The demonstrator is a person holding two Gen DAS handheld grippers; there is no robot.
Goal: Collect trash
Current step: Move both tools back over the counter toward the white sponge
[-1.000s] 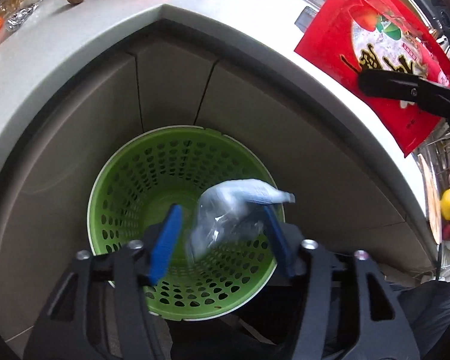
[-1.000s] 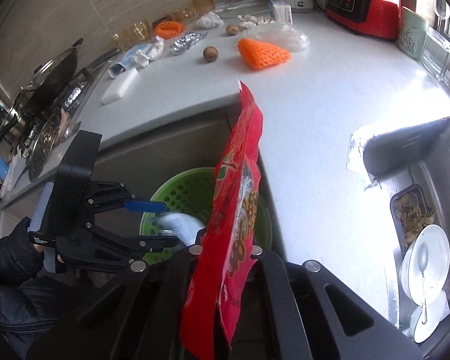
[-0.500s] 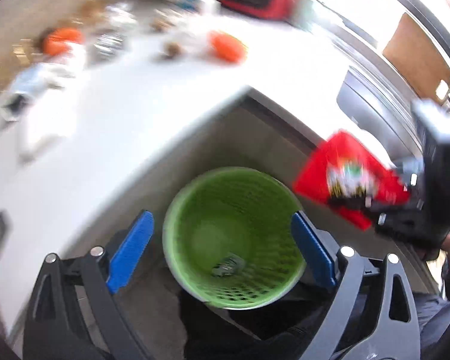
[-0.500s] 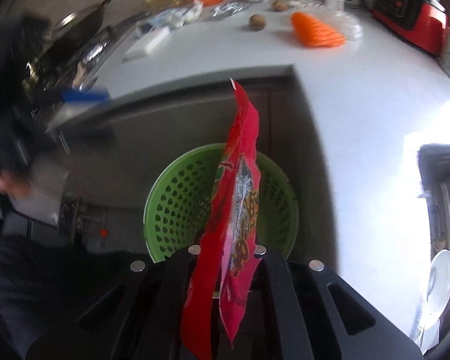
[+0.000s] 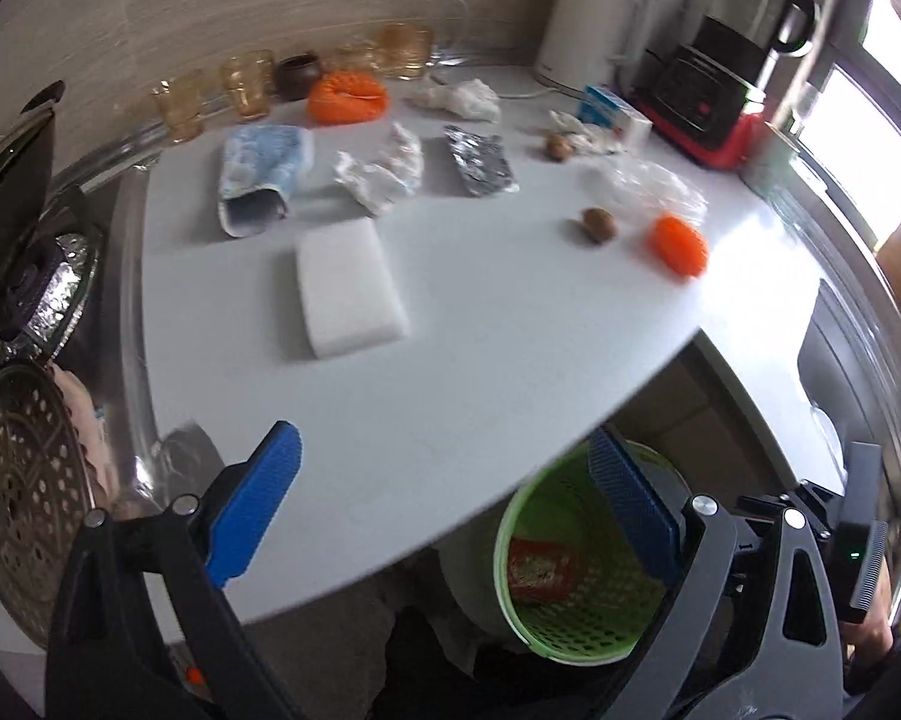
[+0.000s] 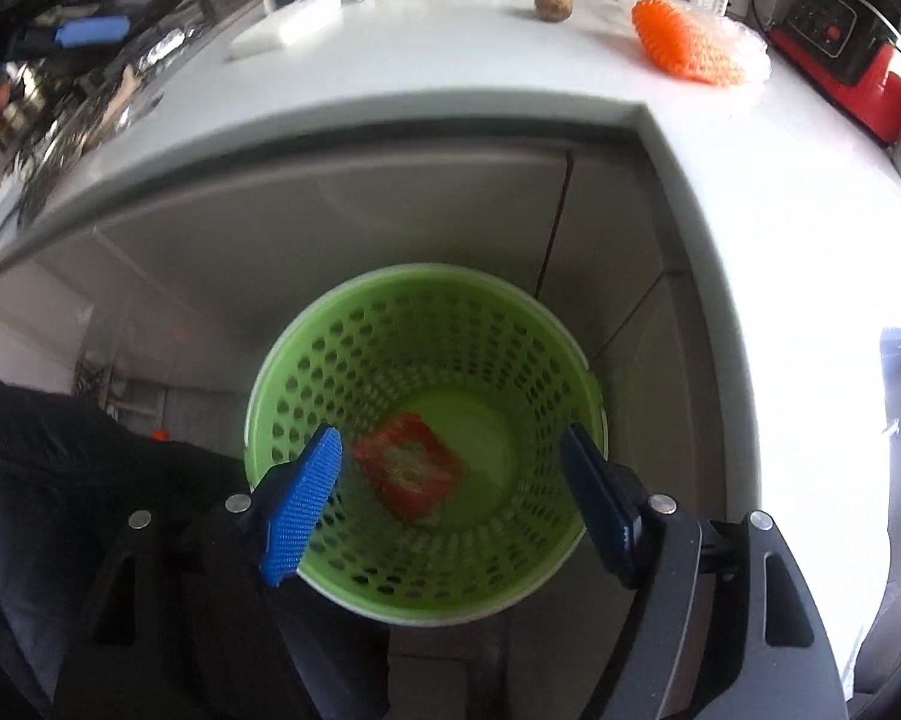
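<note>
The right gripper (image 6: 450,504) hangs directly above the green basket (image 6: 390,324), its blue-padded fingers (image 6: 300,504) spread wide with nothing between them. Down on the floor of the basket lies the red snack bag (image 6: 411,465), flat and tilted a little. The basket stands on the ground below the overhanging corner of the counter (image 6: 510,60).

The left gripper (image 5: 444,504) is over the counter's near edge, beside and above the basket, its fingers (image 5: 252,504) also wide apart and holding nothing. From this view the basket's rim (image 5: 504,516) shows under the counter lip, with the red bag (image 5: 540,564) inside.

Farther from the basket, on the counter, a white sponge block (image 5: 348,288) lies nearest. Beyond it come a blue-patterned wrapper (image 5: 258,174), crumpled white paper (image 5: 384,171), and a piece of foil (image 5: 480,159). An orange foam net (image 5: 678,243) and a brown nut (image 5: 597,225) sit to the right, near clear plastic film (image 5: 648,186). At the far wall stand amber glasses (image 5: 246,84), a white kettle (image 5: 594,36) and a red-based blender (image 5: 726,60).
</note>
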